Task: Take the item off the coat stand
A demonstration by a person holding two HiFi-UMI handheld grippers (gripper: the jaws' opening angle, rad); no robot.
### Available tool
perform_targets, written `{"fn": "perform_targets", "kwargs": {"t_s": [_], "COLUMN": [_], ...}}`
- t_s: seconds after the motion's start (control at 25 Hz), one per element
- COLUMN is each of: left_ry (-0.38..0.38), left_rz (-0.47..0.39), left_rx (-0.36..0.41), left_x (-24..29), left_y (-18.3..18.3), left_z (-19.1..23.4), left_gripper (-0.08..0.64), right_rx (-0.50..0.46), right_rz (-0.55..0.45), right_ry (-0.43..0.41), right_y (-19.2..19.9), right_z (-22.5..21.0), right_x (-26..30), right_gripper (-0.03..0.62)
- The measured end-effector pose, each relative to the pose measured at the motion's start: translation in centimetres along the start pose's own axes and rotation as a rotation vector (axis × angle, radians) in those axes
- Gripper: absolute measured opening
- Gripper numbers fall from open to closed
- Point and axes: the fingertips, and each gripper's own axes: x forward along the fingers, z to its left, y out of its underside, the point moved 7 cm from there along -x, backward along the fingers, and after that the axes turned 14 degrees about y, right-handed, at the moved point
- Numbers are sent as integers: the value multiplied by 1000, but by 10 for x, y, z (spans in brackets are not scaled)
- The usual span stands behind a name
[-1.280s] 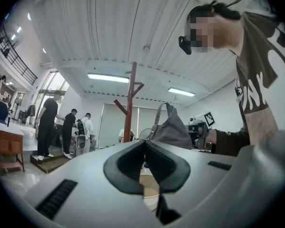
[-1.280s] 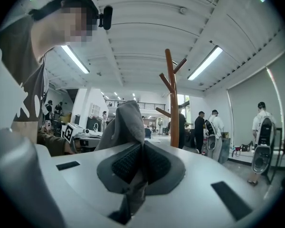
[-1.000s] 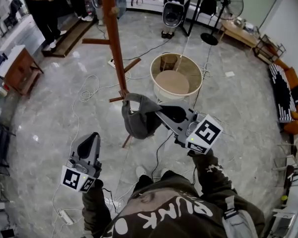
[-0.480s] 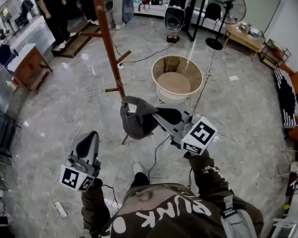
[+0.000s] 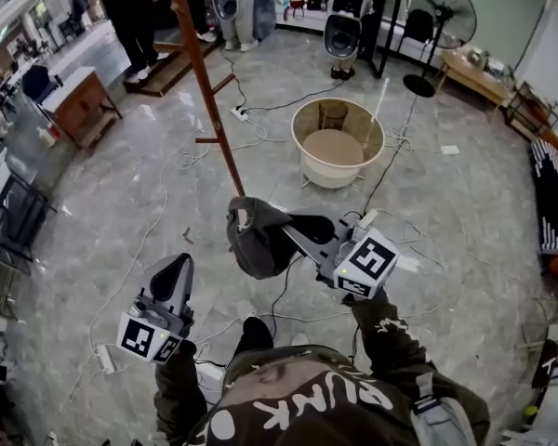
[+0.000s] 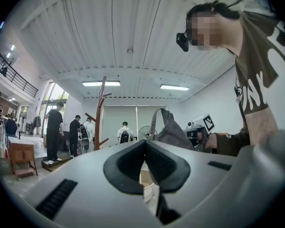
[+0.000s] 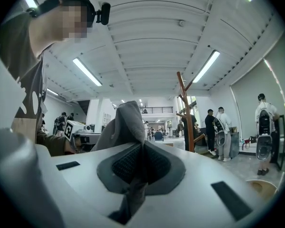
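The item is a grey cloth bag [image 5: 254, 242]. It hangs free of the brown wooden coat stand [image 5: 203, 86], which rises a step beyond it. My right gripper [image 5: 286, 232] is shut on the bag's fabric; in the right gripper view the grey cloth [image 7: 124, 123] is pinched in the right gripper [image 7: 141, 152] and trails below the jaws. My left gripper [image 5: 178, 269] hangs lower left, shut with nothing in it. The left gripper view shows the closed left gripper [image 6: 144, 148], the bag [image 6: 171, 131] to the right and the stand [image 6: 99, 112] in the distance.
A round beige tub [image 5: 338, 143] stands past the bag. Cables and a power strip [image 5: 103, 358] lie on the grey stone floor. A wooden desk [image 5: 82, 106] is at the left. A fan [image 5: 438, 7], machines and several standing people [image 5: 128, 12] line the back.
The bag and both grippers have drawn back from the coat stand, which now looks smaller and farther off in both gripper views. Both grippers stay shut.
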Motion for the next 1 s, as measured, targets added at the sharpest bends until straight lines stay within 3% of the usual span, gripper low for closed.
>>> {"fn": "perform_targets", "kwargs": {"t_s": [0.48,1.0], "left_ry": [25,48], "left_rz": [-28,-56], "left_rx": [54,54], "left_x": [-18,-41], "left_y": [-35,-36], "left_z": [-28,-30], "left_gripper": [5,5], "right_rx": [-21,-59], "right_rz": [-36,-18], "right_ry": [30,55], "right_y": [-19,-17], "right_z": [34,60], "right_x": [-31,-27], "right_gripper": [14,12]}}
